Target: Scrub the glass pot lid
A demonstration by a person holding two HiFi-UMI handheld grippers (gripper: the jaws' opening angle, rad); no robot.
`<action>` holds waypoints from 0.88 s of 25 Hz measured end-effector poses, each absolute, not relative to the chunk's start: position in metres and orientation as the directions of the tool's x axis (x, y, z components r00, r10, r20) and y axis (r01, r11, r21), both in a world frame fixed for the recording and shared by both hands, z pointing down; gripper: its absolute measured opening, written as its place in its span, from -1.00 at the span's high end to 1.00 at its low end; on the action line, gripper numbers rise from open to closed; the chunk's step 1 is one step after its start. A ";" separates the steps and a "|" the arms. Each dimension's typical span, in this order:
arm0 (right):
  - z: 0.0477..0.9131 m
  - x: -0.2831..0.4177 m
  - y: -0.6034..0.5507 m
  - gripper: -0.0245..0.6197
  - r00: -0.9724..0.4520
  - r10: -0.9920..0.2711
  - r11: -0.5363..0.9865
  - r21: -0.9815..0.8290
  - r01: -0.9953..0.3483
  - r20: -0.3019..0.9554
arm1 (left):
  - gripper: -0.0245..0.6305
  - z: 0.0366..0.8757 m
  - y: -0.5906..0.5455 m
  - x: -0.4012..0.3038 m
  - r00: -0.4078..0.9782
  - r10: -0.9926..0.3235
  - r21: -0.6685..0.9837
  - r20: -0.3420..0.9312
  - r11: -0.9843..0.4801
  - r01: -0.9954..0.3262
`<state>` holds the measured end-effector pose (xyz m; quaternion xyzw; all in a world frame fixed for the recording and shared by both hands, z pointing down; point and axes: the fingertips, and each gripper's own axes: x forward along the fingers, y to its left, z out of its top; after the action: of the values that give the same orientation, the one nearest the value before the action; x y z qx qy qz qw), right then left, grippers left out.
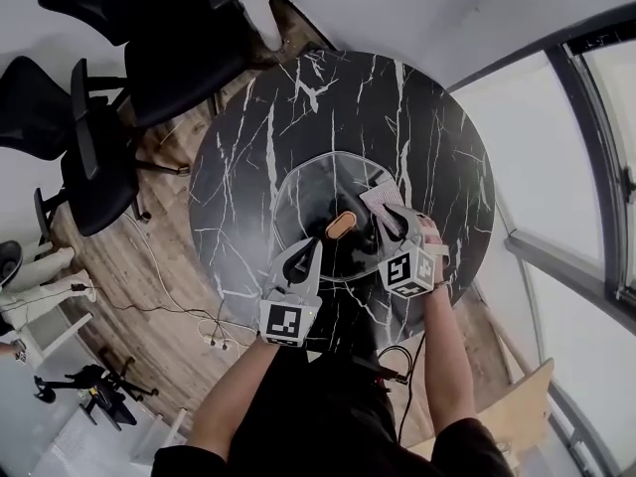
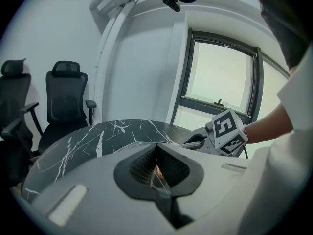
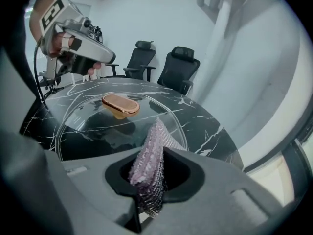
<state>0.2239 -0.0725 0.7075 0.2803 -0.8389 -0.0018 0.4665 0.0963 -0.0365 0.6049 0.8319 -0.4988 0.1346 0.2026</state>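
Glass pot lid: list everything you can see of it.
The lid is round, domed clear glass with a thin rim and an oval copper-coloured knob at its centre. It lies knob-up on the black marble table. The left tongs are shut on its near edge. The right tongs hold a pinkish mesh cloth at its other side.

Glass lid (image 1: pixel 306 199) on marble table (image 1: pixel 298 107), left tongs (image 1: pixel 307 253), right tongs (image 1: pixel 391 220) with cloth (image 1: pixel 382 198)

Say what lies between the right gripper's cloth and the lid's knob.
Right gripper view: only bare glass lid separates the cloth from the copper knob.
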 end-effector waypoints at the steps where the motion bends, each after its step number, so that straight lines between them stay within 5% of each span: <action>1: 0.708 0.224 -0.071 0.70 -0.399 -0.473 0.841 0.267 -0.471 0.786 | 0.92 0.601 -0.036 0.094 0.460 -0.781 0.198 0.422 -0.416 -0.888; 22: 0.710 0.212 -0.031 0.70 -0.164 -0.465 0.806 0.339 -0.485 0.870 | 0.92 0.563 -0.002 0.052 0.452 -0.810 0.223 0.372 -0.395 -0.891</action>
<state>0.2119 -0.0310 0.7100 0.3111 -0.7628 0.0088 0.5668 0.0517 -0.0022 0.5632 0.8290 -0.5131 0.1022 0.1976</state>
